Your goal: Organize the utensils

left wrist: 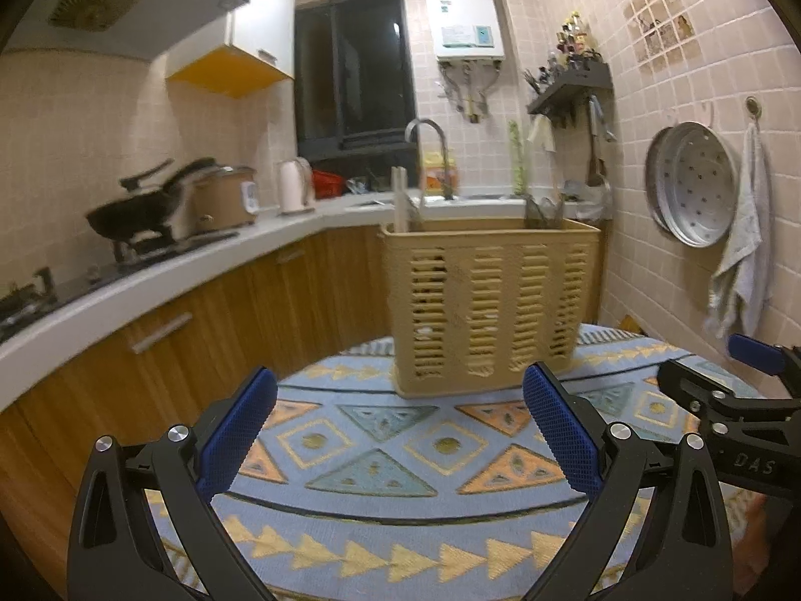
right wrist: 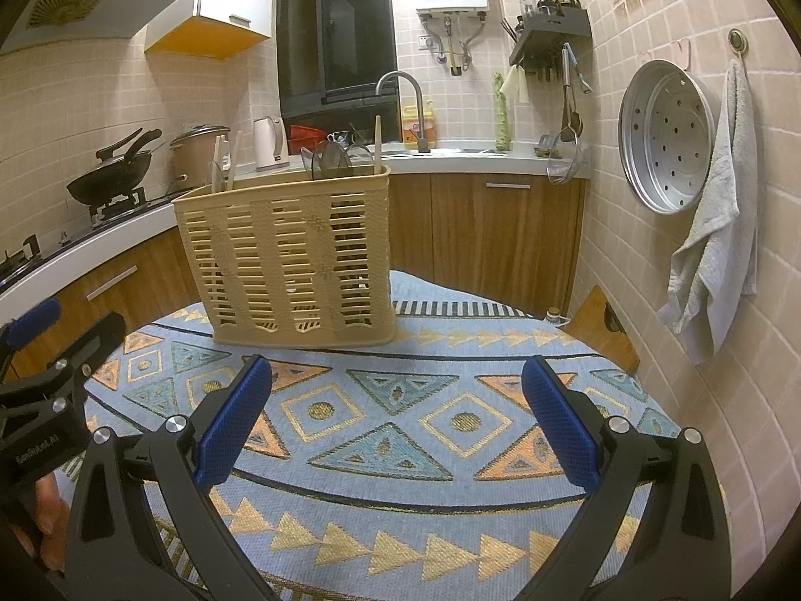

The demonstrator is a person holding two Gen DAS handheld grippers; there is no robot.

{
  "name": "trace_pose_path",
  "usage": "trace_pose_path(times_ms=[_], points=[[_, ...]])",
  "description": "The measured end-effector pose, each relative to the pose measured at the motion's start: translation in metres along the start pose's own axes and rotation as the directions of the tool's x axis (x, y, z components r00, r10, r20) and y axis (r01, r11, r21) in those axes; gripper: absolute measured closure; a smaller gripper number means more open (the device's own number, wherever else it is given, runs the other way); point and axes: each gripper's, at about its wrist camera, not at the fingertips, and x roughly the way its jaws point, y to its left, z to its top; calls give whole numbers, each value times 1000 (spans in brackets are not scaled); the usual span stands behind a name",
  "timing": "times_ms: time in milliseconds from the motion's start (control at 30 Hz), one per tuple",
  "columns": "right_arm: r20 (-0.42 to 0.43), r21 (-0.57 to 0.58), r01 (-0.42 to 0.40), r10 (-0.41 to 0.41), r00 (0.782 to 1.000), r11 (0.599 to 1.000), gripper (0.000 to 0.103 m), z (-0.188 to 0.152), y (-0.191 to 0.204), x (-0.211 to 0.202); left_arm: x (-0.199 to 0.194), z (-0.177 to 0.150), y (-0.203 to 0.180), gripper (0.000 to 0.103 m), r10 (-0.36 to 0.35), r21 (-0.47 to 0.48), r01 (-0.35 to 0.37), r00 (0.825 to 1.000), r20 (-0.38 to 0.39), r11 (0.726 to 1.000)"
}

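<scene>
Both grippers — left, right — gape wide, empty; a careless nudge could topple the tall beige slatted plastic utensil basket.

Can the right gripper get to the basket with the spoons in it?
Probably yes. The right gripper is open and empty, and only bare tablecloth lies between it and the basket, which stands ahead to its left.
</scene>
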Motion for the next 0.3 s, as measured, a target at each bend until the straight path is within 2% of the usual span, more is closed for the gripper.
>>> trace_pose_path(times_ms=[300], points=[[0, 1, -1, 1, 1000, 1000, 8, 1, 0, 0, 4, 2, 5, 7, -17, -18, 17, 1000, -24, 1000]])
